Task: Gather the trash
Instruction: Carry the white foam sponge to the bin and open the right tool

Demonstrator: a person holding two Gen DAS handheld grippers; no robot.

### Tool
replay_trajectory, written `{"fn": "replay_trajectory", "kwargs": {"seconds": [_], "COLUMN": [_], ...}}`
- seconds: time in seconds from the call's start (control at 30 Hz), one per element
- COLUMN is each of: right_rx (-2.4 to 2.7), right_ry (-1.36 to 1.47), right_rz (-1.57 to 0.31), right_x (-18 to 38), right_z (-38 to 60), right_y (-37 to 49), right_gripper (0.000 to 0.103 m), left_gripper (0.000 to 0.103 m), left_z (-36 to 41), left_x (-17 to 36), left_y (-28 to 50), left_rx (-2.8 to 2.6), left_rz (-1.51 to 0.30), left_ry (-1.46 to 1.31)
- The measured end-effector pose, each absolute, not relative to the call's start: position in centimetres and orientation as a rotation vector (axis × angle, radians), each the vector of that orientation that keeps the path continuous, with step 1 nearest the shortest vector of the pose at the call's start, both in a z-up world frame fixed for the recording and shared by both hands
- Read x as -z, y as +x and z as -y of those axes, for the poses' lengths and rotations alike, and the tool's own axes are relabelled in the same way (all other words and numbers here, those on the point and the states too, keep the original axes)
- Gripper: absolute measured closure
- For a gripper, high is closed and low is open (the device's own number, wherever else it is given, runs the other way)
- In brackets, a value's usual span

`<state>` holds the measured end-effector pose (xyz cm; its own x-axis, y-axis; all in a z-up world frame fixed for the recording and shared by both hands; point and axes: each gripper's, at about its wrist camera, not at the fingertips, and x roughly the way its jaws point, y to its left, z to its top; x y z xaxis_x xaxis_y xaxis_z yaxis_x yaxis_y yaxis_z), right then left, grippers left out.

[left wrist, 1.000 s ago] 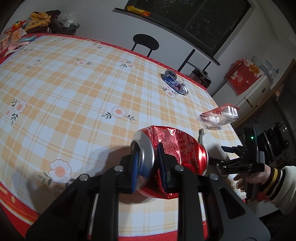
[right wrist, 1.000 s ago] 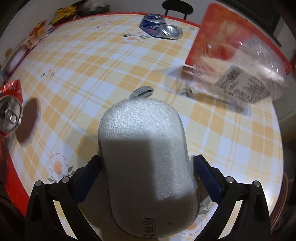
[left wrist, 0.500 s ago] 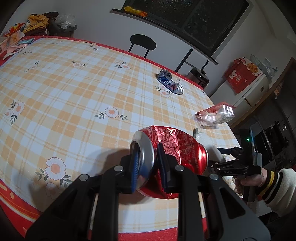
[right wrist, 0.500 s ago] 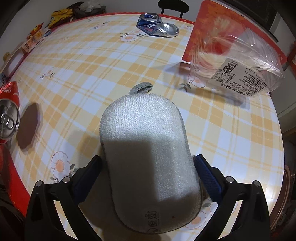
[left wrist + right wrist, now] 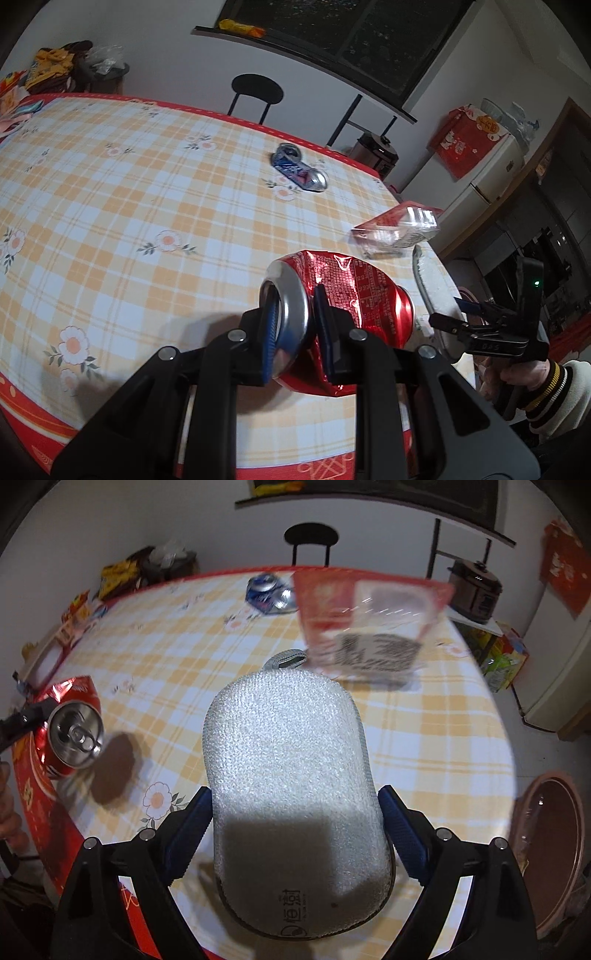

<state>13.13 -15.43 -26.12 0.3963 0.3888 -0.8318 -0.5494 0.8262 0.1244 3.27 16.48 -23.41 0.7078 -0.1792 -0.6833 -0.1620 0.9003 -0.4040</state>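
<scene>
My left gripper [image 5: 295, 332] is shut on a crushed red can [image 5: 351, 291] and holds it above the near edge of the checked table [image 5: 147, 206]; the can also shows in the right wrist view [image 5: 70, 731]. My right gripper [image 5: 295, 830] is shut on a grey sponge pad [image 5: 291, 775] held above the table's right side. A crushed blue can [image 5: 299, 171] lies at the far side. A clear plastic package [image 5: 399, 225] with red backing lies beyond the sponge.
A brown bin [image 5: 550, 849] stands on the floor right of the table. A black chair [image 5: 256, 92] stands behind the table. Snack packets [image 5: 77, 613] lie at the far left edge. A rice cooker [image 5: 375, 153] and fridge [image 5: 495, 177] stand at the right.
Both grippers have lifted and pulled back towards the near table edge with their loads still held. The right wrist view tilted up, so the bin and room came into view.
</scene>
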Motion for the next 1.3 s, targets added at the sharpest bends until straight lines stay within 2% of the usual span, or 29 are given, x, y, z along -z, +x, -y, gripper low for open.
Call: {"fn": "replay_trajectory", "kwargs": {"seconds": [0.3,0.73,1.03,1.3], "right_rx": [-0.469,-0.206,-0.182,-0.192], "right_ry": [-0.079,0.122,0.273,0.282], "right_rz": [-0.956,-0.962,-1.029,-0.961], "right_x": [24.5,26.8,29.6,27.4], "right_z": [26.1,44.1,48.9,50.9], "right_y": [13.9,17.3,20.1,19.4], "right_gripper": [0.015,0.015,0.012,0.008], "left_gripper": [0.08,0.08,0.08,0.08], "left_z": [-9.4,-0.7,3.6,7.7], "left_x": [21.0,18.3,16.7,15.7], "left_y": [5.6,6.9,7.9,9.2], "left_rx": [0.086,0.101,0.102,0.158], "left_rz": [-0.755,-0.746,-0.757,-0.764], "left_ry": [-0.42,-0.36,-0.295,-0.247]}}
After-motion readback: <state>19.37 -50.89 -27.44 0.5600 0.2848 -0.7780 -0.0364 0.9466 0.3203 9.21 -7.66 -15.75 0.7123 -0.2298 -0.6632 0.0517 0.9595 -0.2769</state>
